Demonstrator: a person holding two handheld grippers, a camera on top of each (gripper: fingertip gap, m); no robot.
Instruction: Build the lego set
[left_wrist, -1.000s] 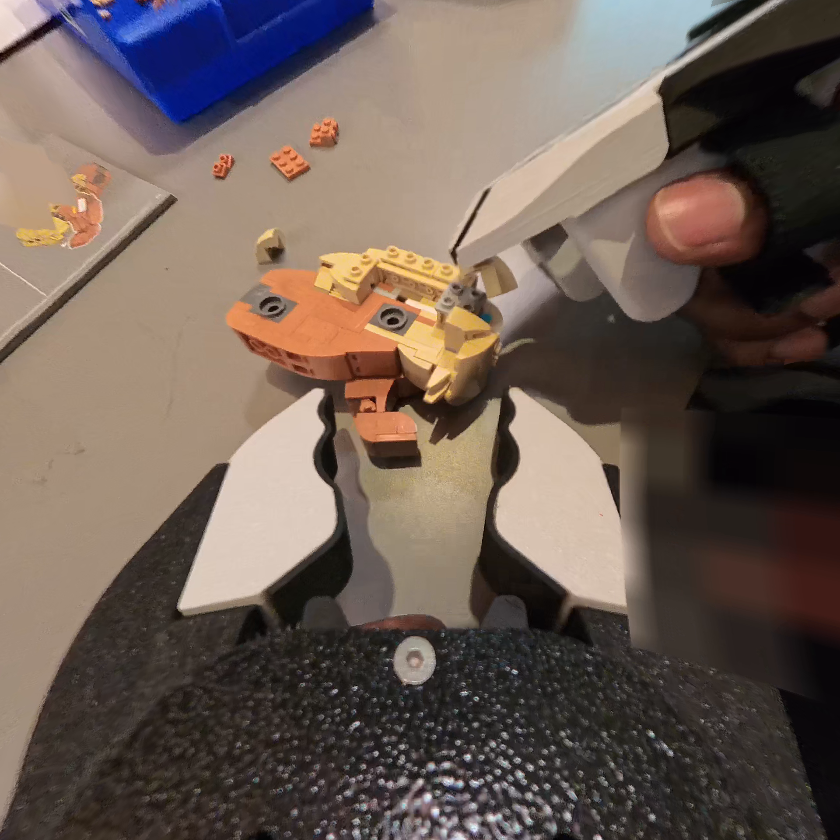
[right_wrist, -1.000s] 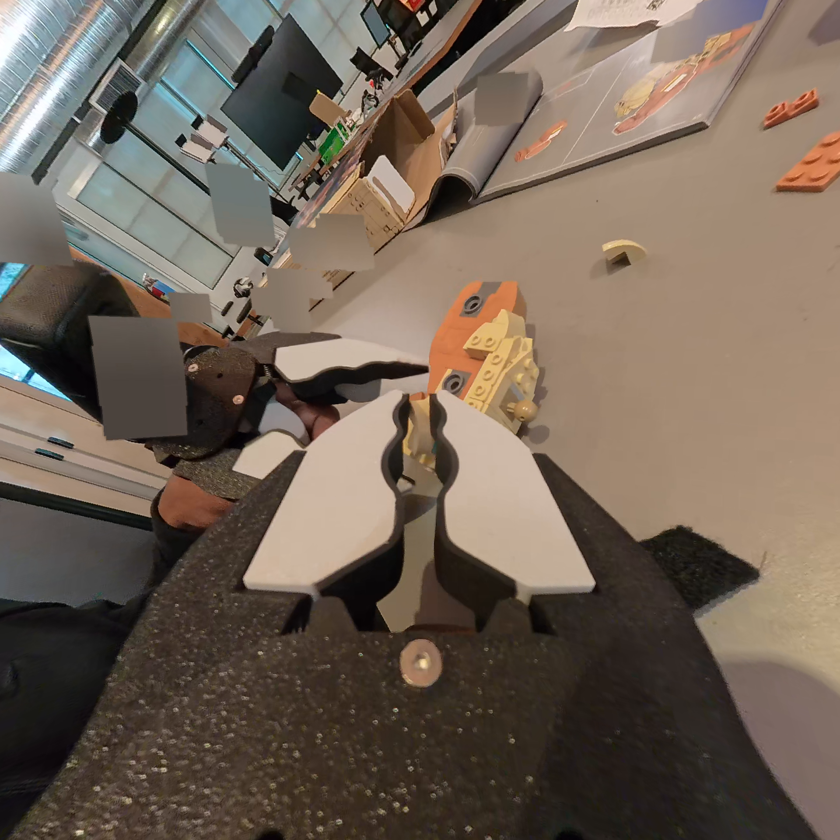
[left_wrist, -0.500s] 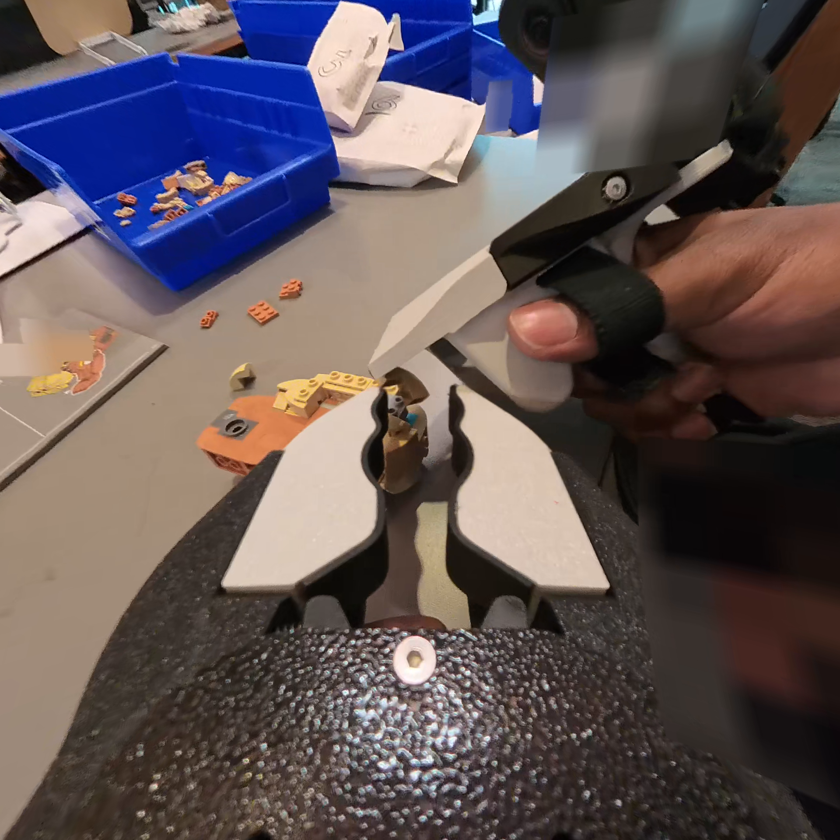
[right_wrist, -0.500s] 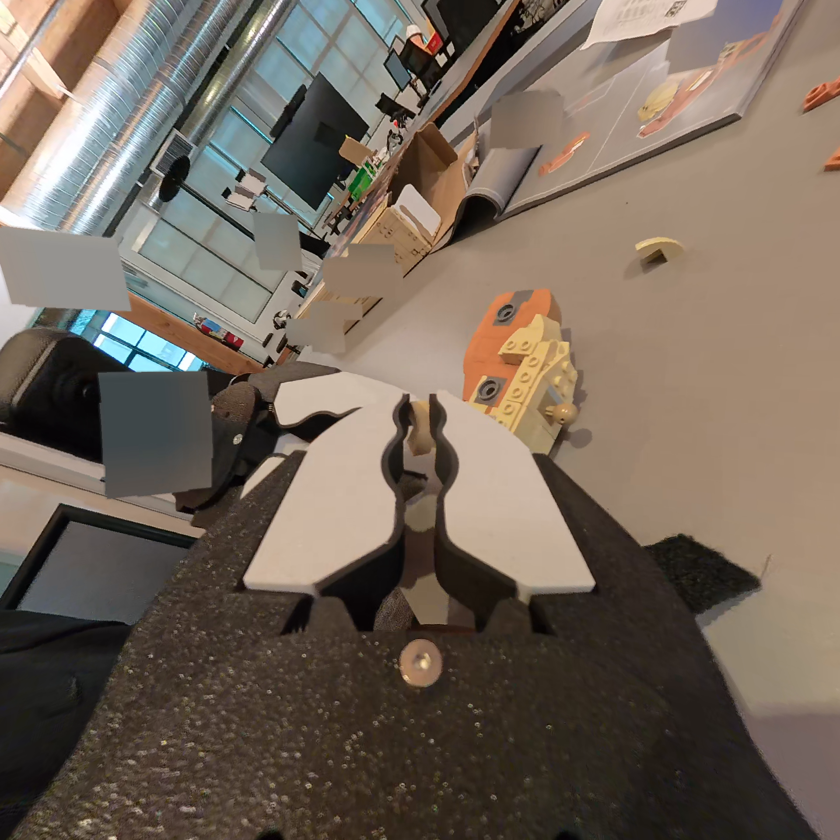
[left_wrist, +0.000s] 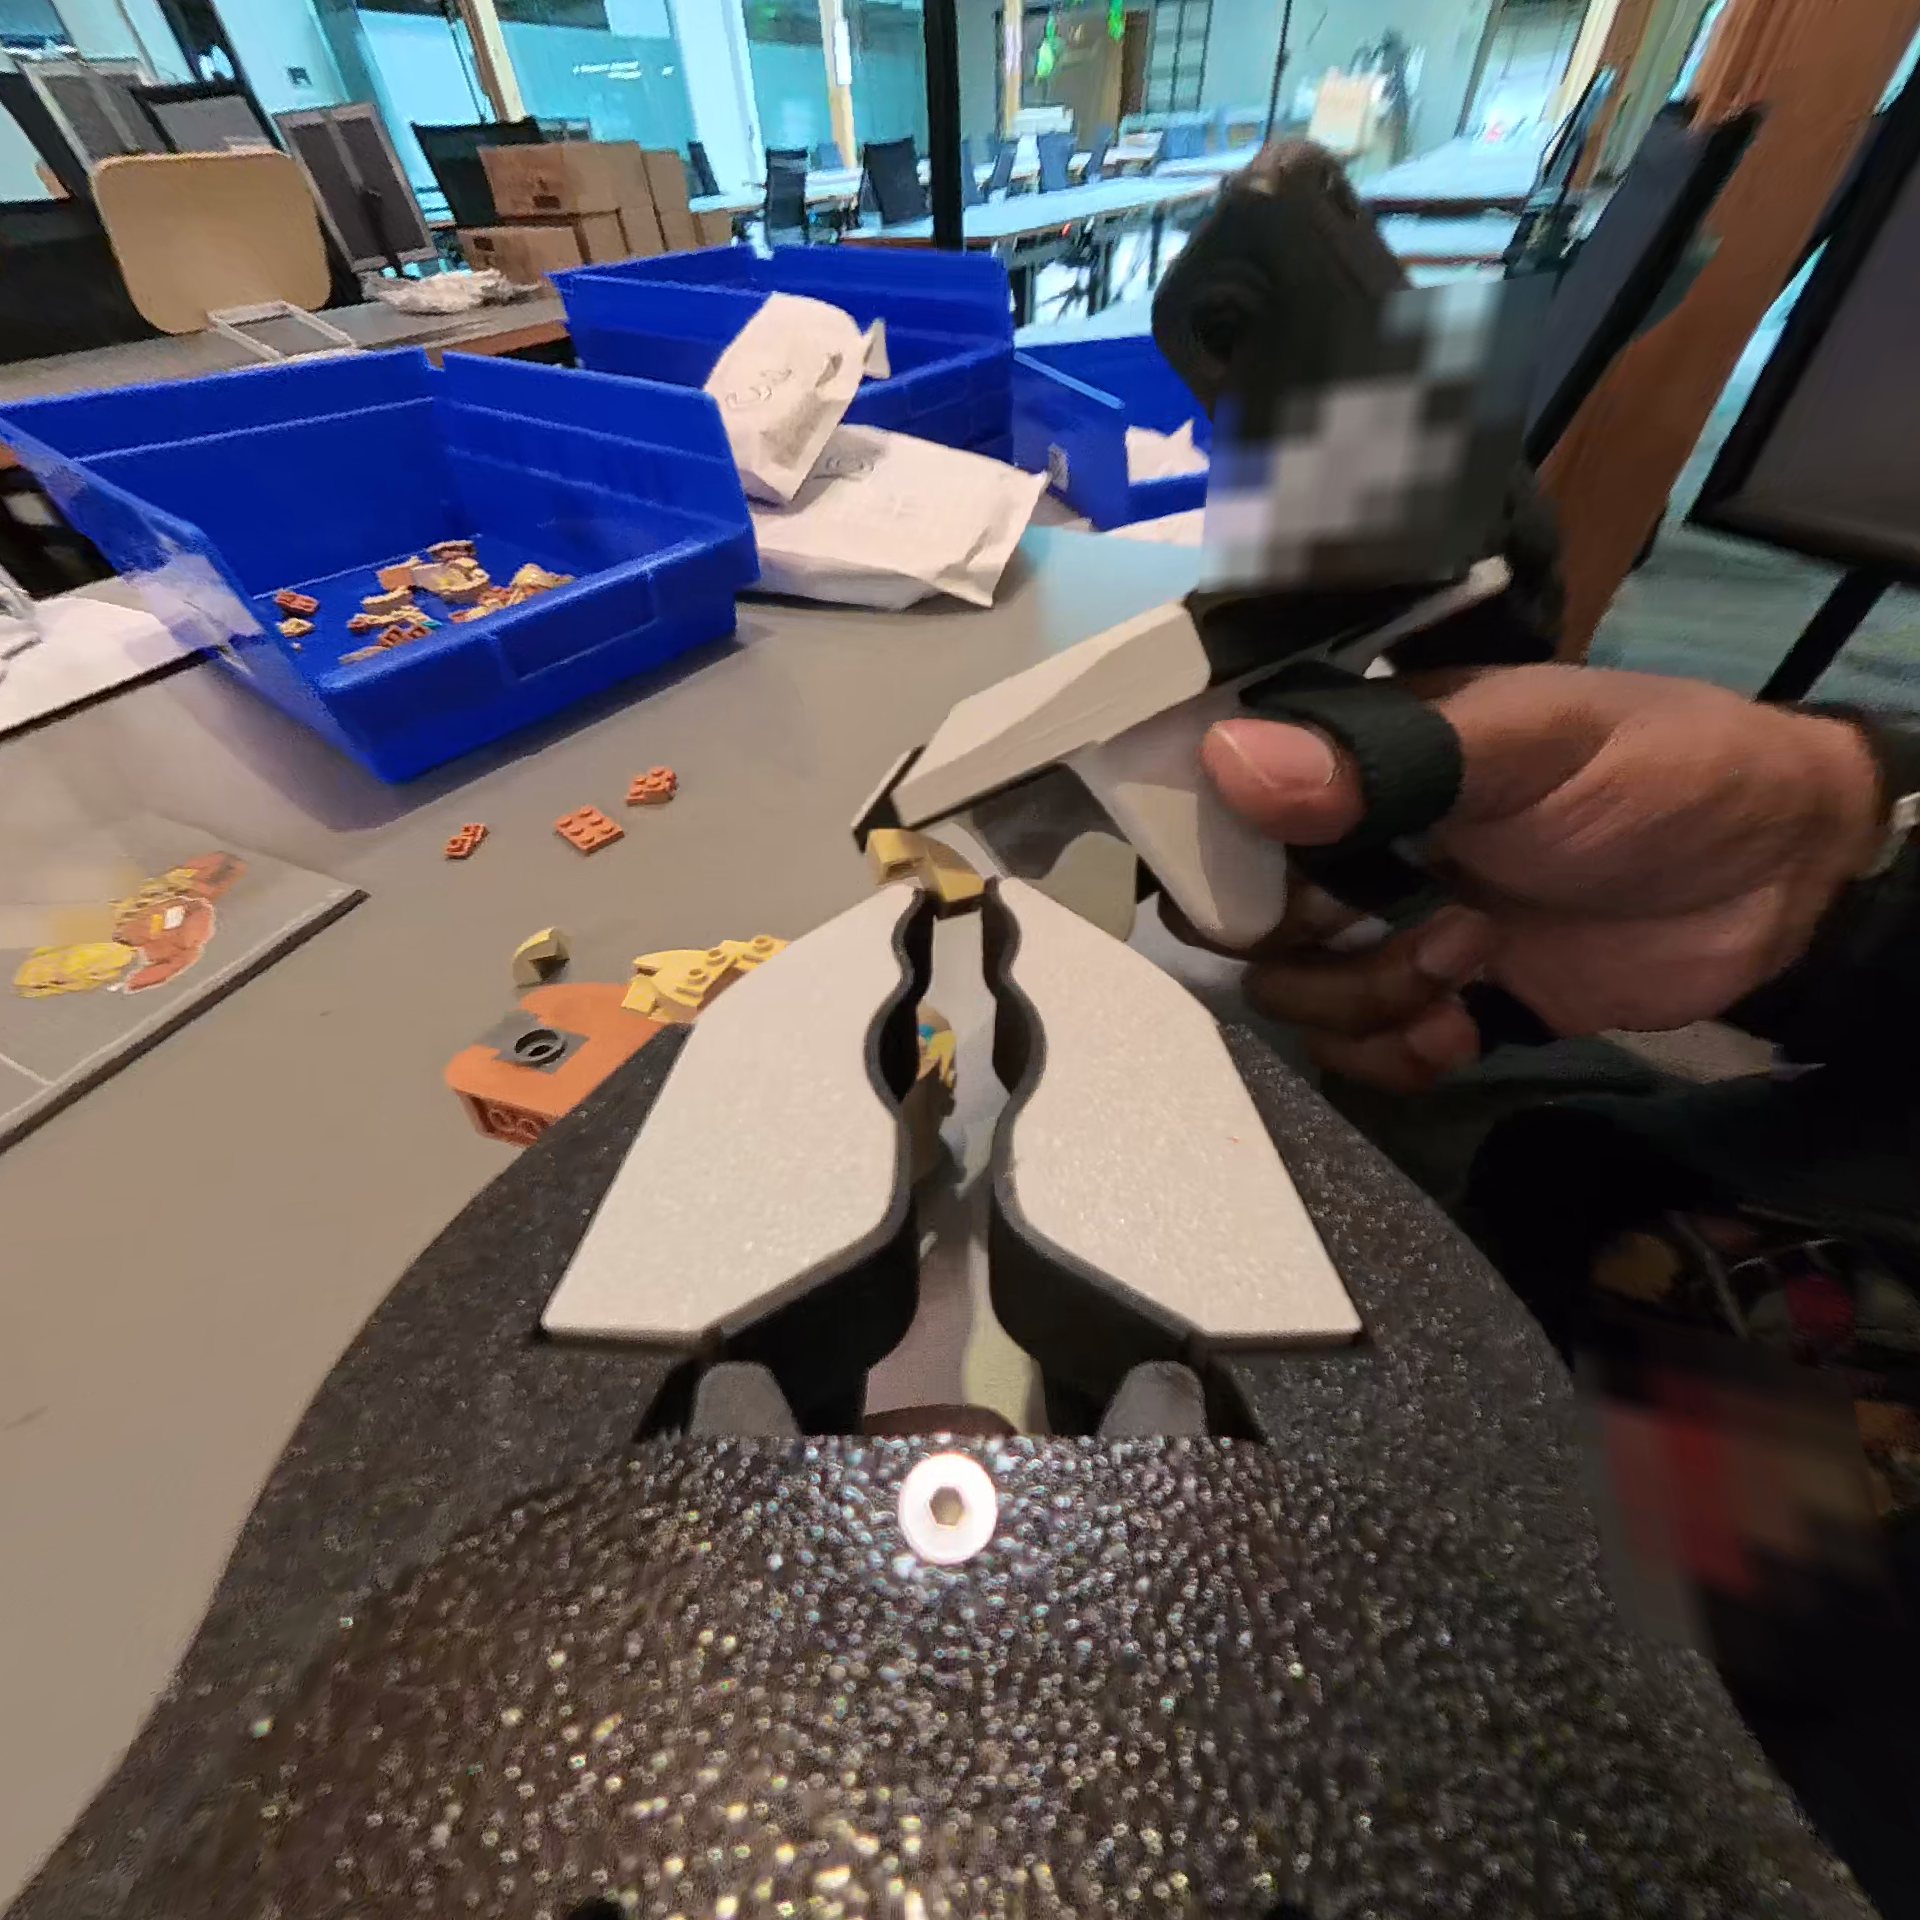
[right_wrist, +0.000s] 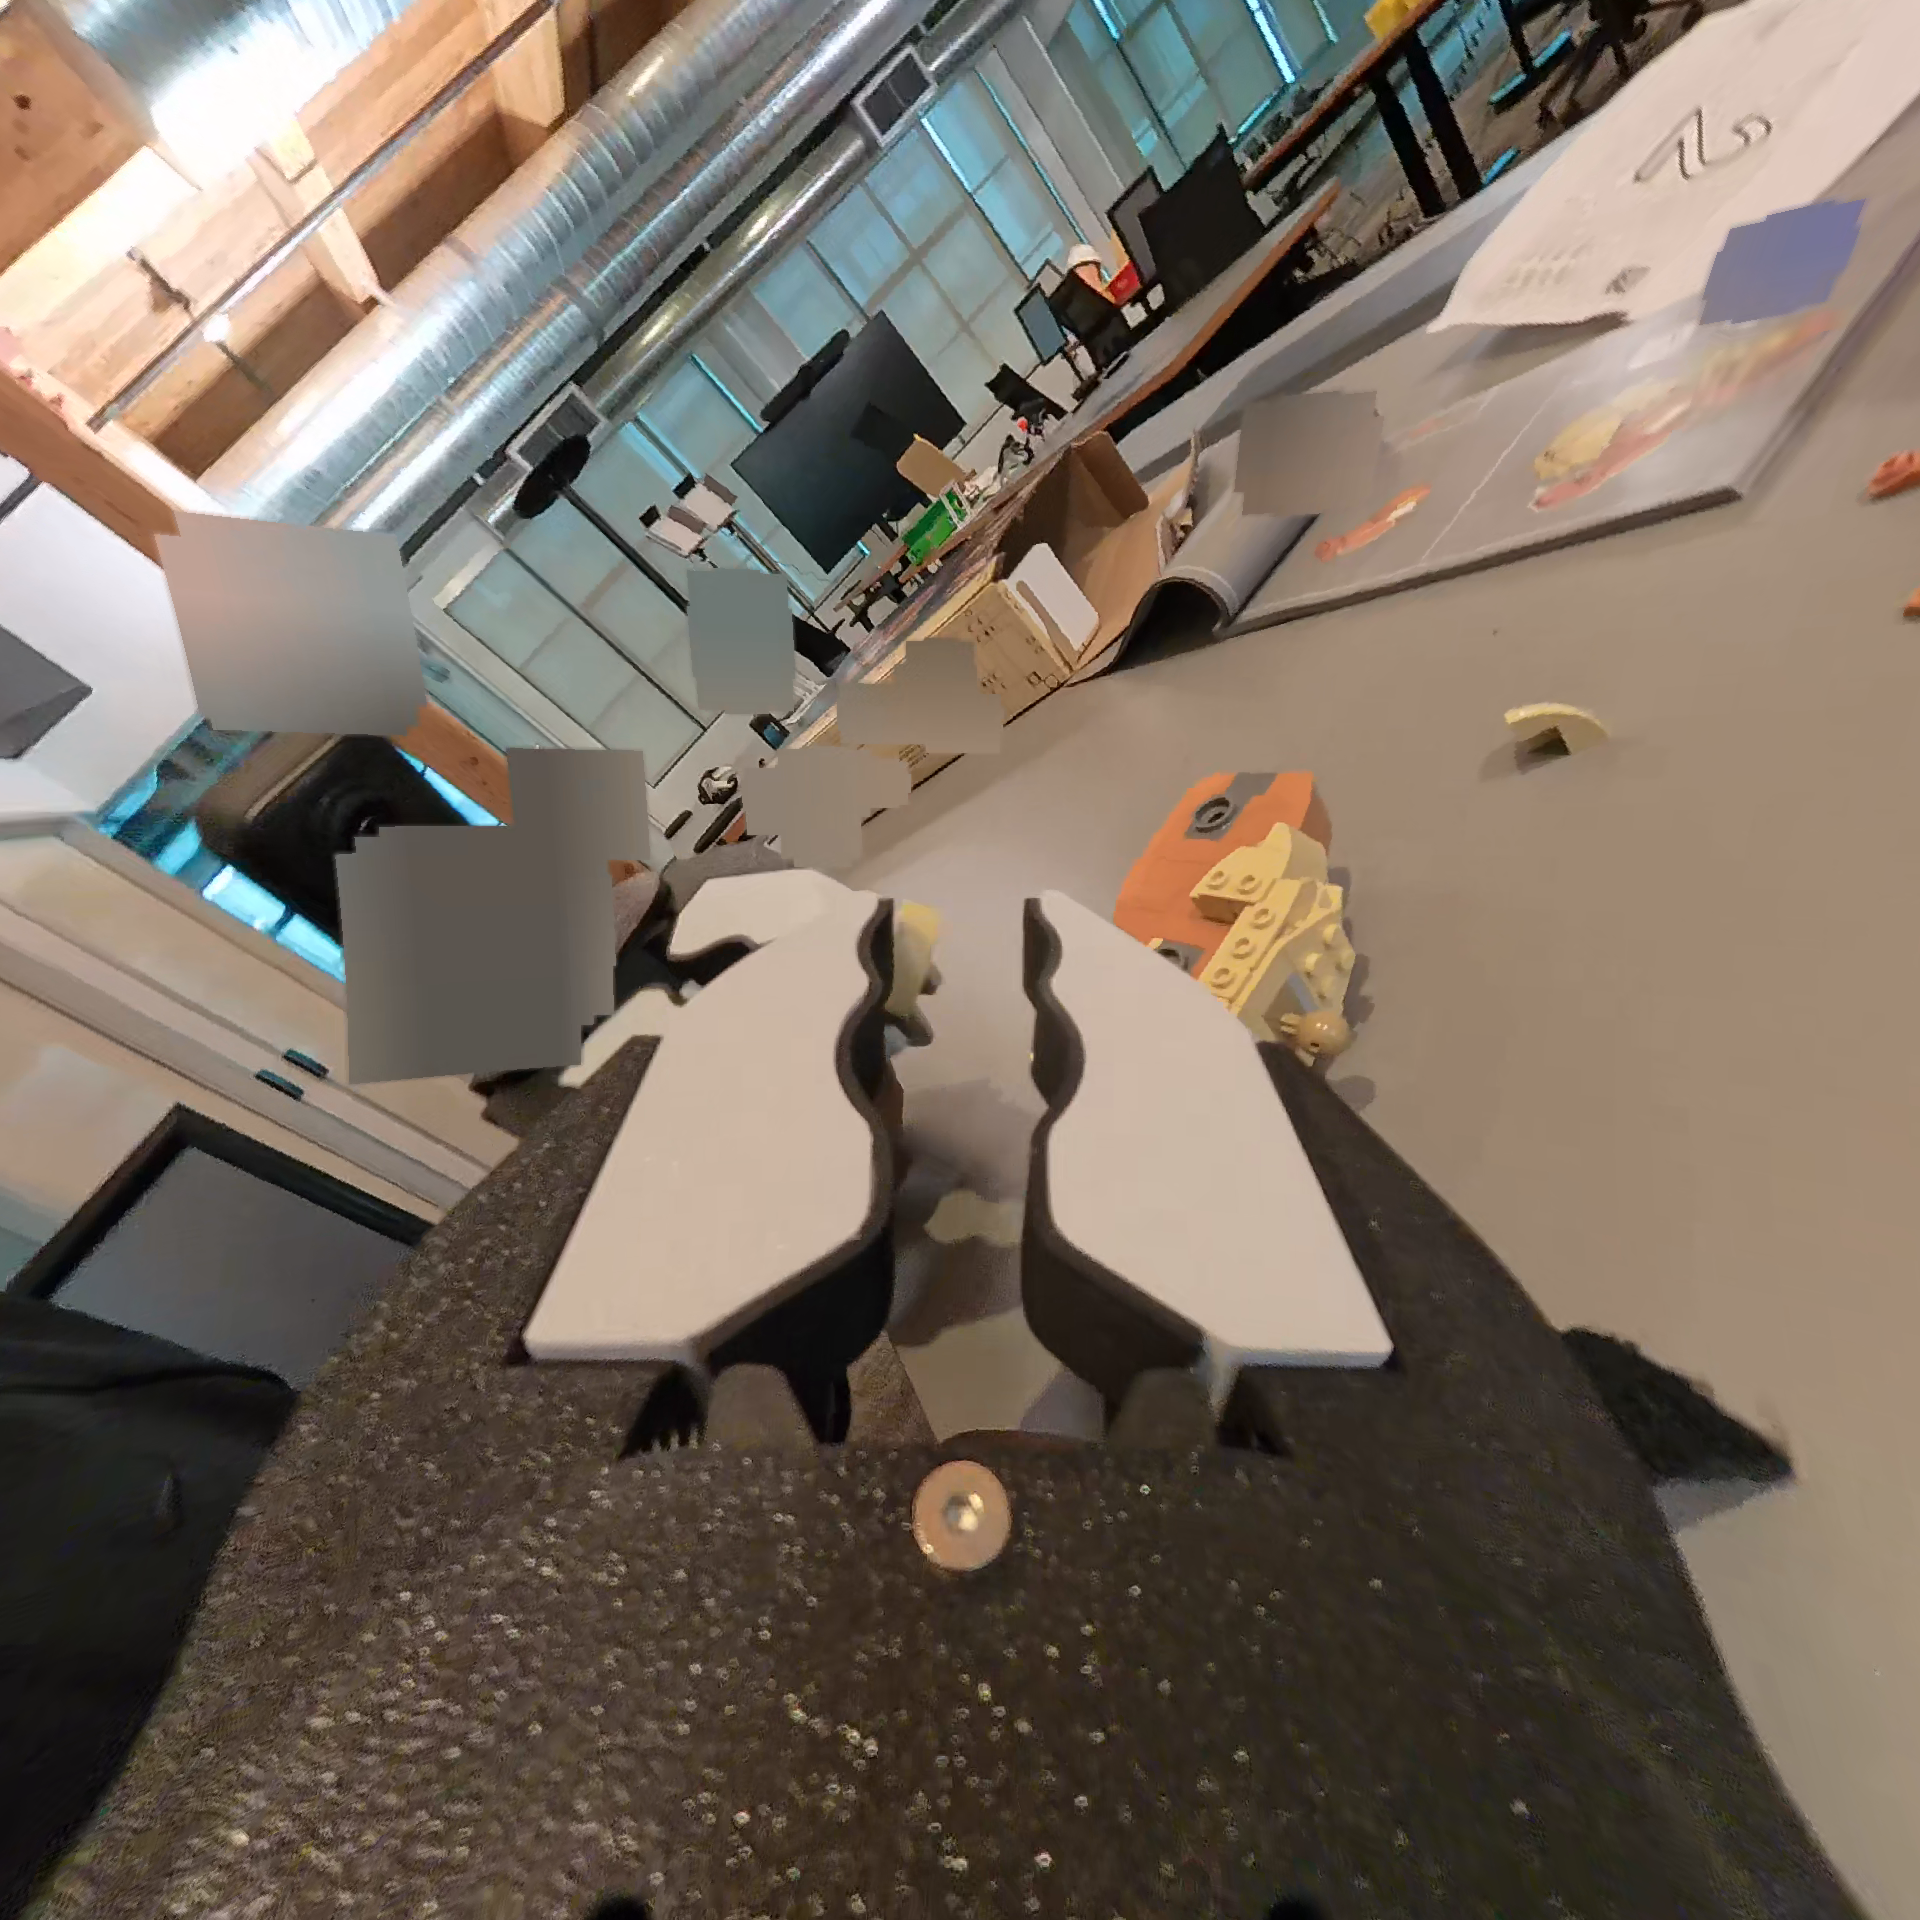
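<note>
My left gripper (left_wrist: 954, 896) is shut on a small tan lego piece (left_wrist: 920, 860), pinched at its fingertips above the table. My right gripper (right_wrist: 958, 916) is open; the tan piece (right_wrist: 916, 961) sits just by its left finger, and the left gripper's fingers (right_wrist: 758, 902) show behind it. In the left wrist view one right finger (left_wrist: 1049, 707) reaches down to the tan piece. The orange and tan lego model (left_wrist: 566, 1039) lies on the grey table to the left, also in the right wrist view (right_wrist: 1247, 914).
A loose tan curved piece (left_wrist: 540, 954) and three small orange bricks (left_wrist: 589, 828) lie beyond the model. A blue bin (left_wrist: 540, 665) with several bricks stands behind. The open instruction booklet (left_wrist: 156, 935) lies at the left. A hand (left_wrist: 1558, 852) holds the right gripper. The grippers are tip to tip, or close to it.
My left gripper came up from the model and closed on the tan piece. My right gripper, shut on that piece before, has opened. Both views tilted up from the table.
</note>
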